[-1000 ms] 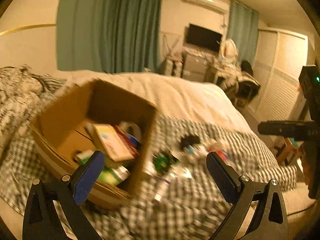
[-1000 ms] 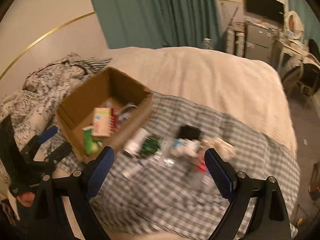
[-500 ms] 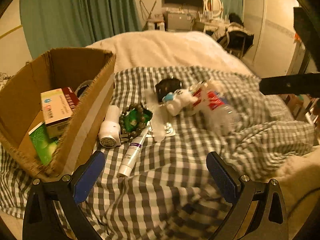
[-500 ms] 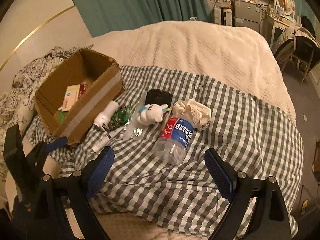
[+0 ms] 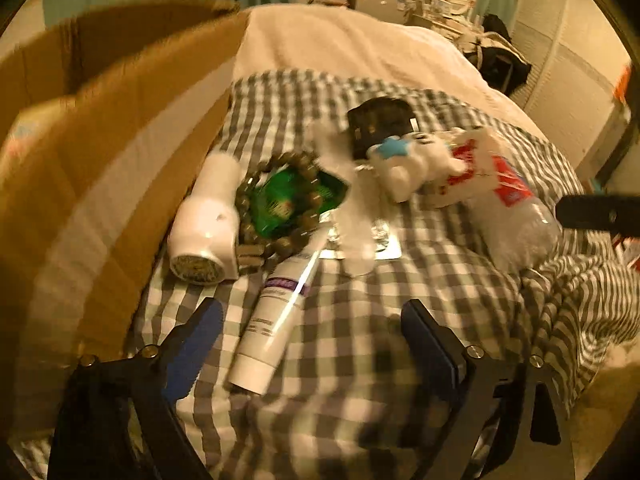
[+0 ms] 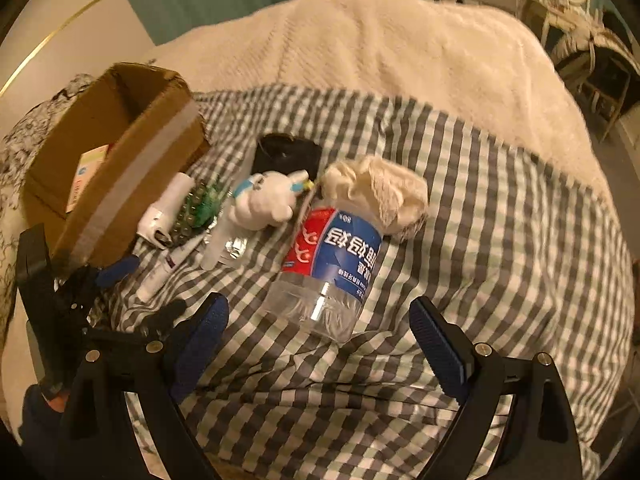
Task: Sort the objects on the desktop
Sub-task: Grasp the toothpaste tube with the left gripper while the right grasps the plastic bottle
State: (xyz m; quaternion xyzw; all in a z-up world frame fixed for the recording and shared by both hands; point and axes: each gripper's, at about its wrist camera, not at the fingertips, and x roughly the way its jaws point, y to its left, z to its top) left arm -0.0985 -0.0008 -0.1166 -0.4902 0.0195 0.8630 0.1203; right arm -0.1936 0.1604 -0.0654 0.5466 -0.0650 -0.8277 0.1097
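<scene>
Hovering over the checked cloth [image 6: 500, 208], I see my left gripper [image 5: 312, 332], jaws just narrowed, straddling the white tube [image 5: 276, 320] untouched; my right gripper [image 6: 320, 324] gapes empty before the bottle [image 6: 328, 268].

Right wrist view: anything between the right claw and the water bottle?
No. Only bare checked blanket lies between the open right claw and the water bottle, in the right wrist view.
</scene>
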